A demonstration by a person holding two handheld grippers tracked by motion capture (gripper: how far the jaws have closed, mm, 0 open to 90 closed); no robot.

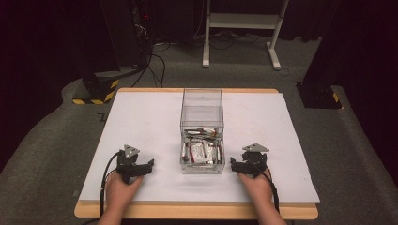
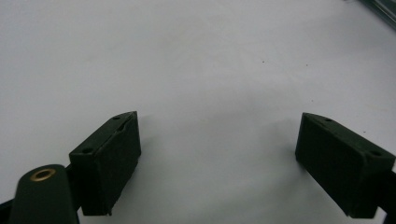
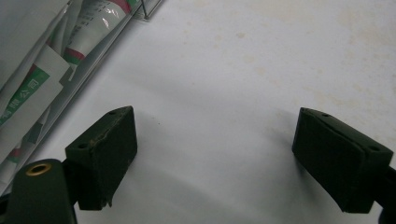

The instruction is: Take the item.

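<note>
Clear plastic bin, tall and rectangular, stands mid-table on the white tabletop. Its lower part holds a loose pile of white packets and tubes with red and green print; the upper part is see-through and unfilled.

Bin sits between the two grippers. Left gripper rests on the tabletop to the bin's left, apart from it, jaws spread wide with nothing between. Right gripper lies just beside the bin's near right corner, jaws likewise released and holding nothing; in the right gripper view the bin wall runs close along its left.

Bare tabletop extends left and right of the bin out to the edges; the near wooden edge lies under the person's wrists.
</note>
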